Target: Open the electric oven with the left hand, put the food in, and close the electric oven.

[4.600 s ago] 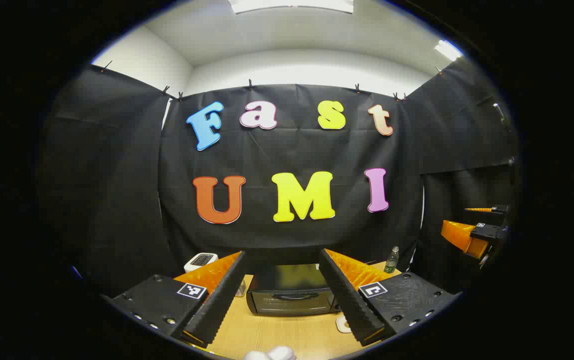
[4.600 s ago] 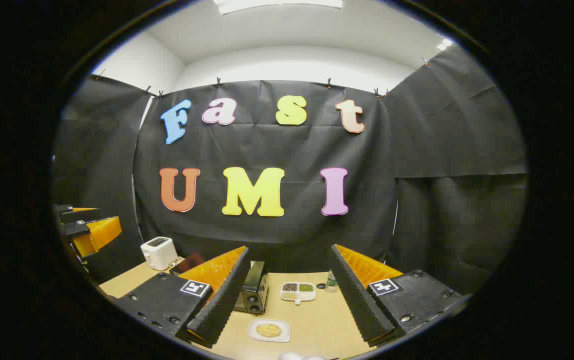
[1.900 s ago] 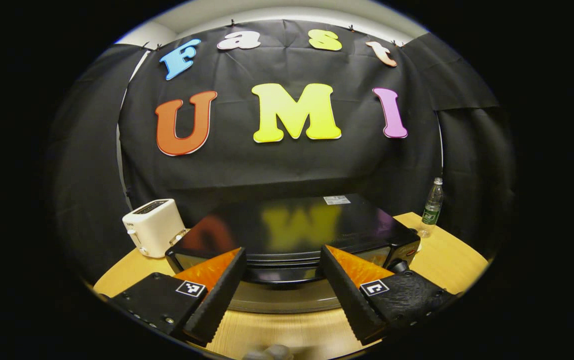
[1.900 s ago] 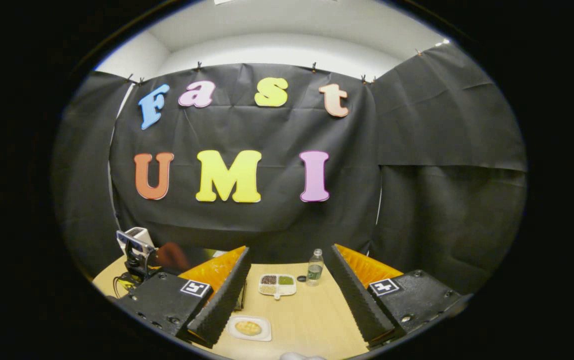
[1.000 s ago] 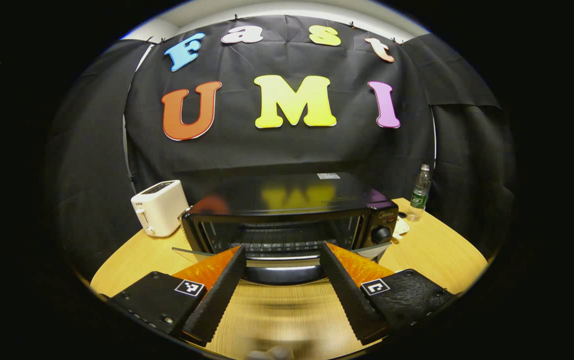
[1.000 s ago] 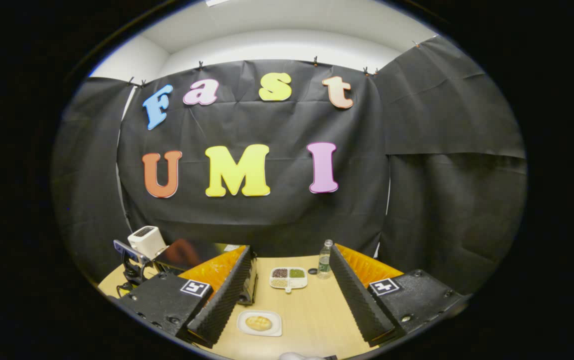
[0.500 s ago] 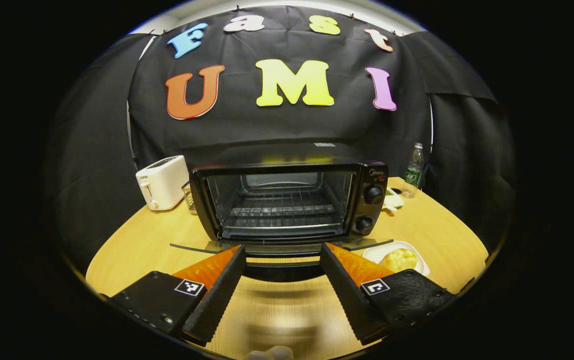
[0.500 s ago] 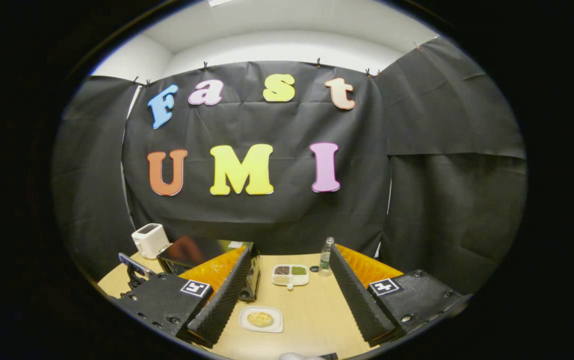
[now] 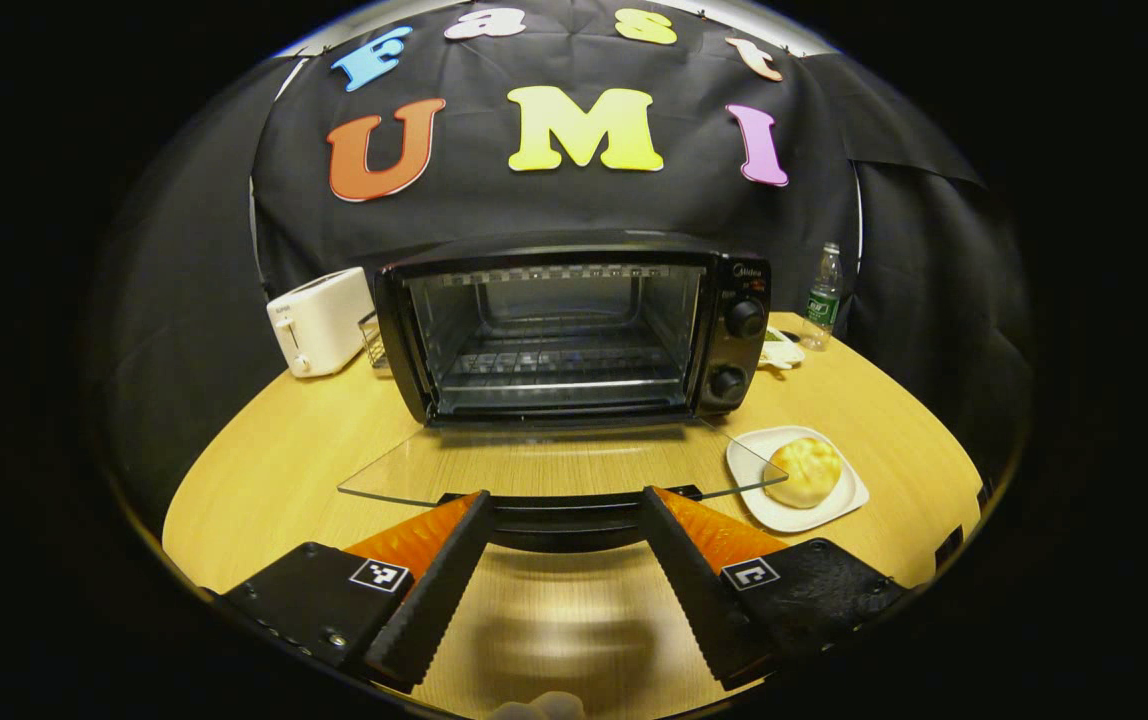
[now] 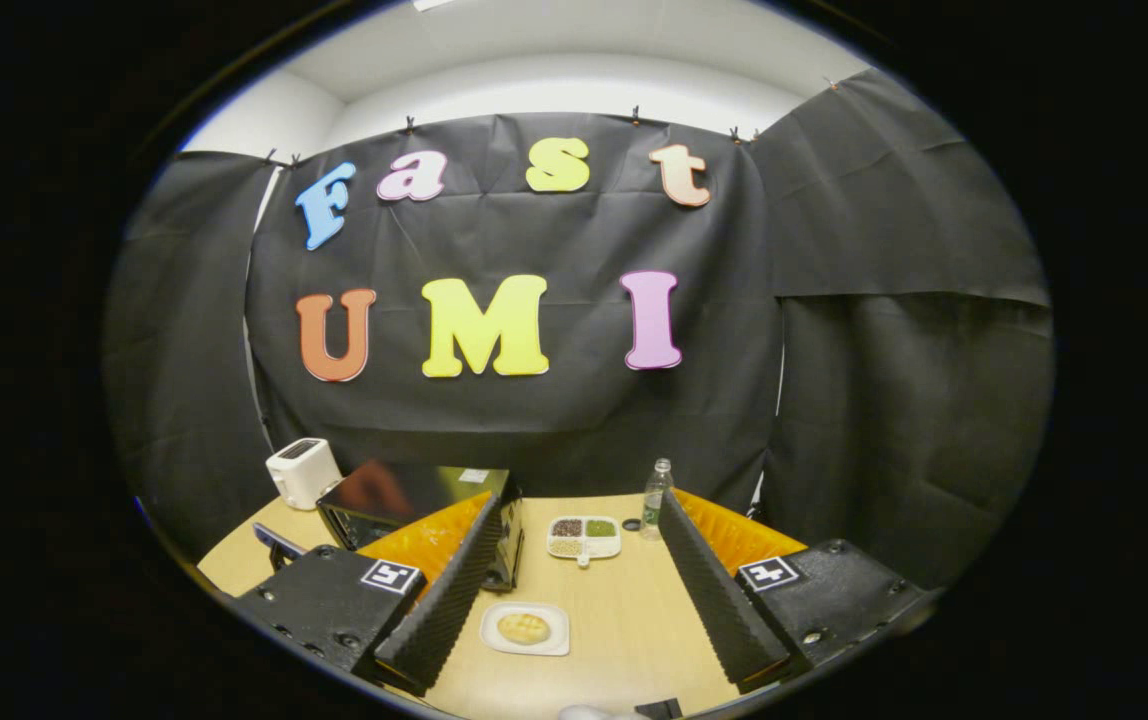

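The black electric oven (image 9: pixel 574 330) stands mid-table with its glass door (image 9: pixel 554 465) folded down flat and its wire rack in sight. The door's dark handle (image 9: pixel 562 522) lies between the spread fingers of my left gripper (image 9: pixel 564 495), which is open and not pressing on it. A golden bun (image 9: pixel 802 470) sits on a white plate (image 9: pixel 749 490) just right of the door. In the right gripper view my right gripper (image 10: pixel 581 497) is open and holds nothing, hanging above the table behind the bun (image 10: pixel 524 627), with the oven (image 10: pixel 404 500) to its left.
A white toaster (image 9: pixel 319 320) stands left of the oven. A water bottle (image 9: pixel 822 295) is at the back right. A divided dish of grains (image 10: pixel 584 537) lies near the bottle (image 10: pixel 656 498). The round wooden table (image 9: pixel 274 470) has bare surface in front.
The oven door has swung down from shut to flat open, with my left gripper lowering along with its handle. The right gripper has hardly moved.
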A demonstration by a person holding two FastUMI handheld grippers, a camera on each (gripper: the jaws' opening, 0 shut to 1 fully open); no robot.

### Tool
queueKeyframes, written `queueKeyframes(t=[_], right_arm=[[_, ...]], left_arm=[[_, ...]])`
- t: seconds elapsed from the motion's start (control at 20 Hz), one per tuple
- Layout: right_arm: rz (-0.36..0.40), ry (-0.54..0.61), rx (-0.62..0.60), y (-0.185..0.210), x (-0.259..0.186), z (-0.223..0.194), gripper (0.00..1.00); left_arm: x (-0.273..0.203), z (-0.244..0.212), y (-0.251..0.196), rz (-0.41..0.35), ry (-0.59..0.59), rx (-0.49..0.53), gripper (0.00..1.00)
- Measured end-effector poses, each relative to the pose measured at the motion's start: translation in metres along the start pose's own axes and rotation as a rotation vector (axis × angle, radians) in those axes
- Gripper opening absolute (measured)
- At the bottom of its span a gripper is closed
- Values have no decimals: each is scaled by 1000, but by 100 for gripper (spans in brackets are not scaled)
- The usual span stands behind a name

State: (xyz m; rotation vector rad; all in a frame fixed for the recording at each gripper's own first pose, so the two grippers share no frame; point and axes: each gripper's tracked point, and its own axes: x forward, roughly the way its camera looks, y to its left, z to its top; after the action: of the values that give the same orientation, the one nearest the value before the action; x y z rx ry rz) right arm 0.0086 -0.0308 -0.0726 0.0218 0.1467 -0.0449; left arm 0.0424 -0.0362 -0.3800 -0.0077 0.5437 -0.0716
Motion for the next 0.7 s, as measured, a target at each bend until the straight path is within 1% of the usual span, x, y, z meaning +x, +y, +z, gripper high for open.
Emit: queueKeyframes(t=[0.05,0.15,0.3,0.35,0.45,0.5,0.6,0.7], right_arm=[[0,0,-3,0,0,-1,100],[1,9,-5,1,0,-5,100],[0,23,1,0,1,-11,100],[-2,26,-1,0,2,-13,97],[-6,38,-1,-2,2,-18,97],[-7,46,1,-2,2,-21,100],[-9,65,4,-3,4,-29,97],[-9,76,10,-3,5,-34,100]], left_arm=[[1,-4,0,-1,11,-9,98],[4,-20,-1,3,58,-3,98],[9,-41,-2,3,119,-39,96],[10,-46,-3,3,135,-45,96],[12,-48,-5,3,145,-34,96],[12,-50,-5,3,152,-21,96],[12,-54,-6,2,165,-17,96],[12,-53,-6,3,161,-18,96]])
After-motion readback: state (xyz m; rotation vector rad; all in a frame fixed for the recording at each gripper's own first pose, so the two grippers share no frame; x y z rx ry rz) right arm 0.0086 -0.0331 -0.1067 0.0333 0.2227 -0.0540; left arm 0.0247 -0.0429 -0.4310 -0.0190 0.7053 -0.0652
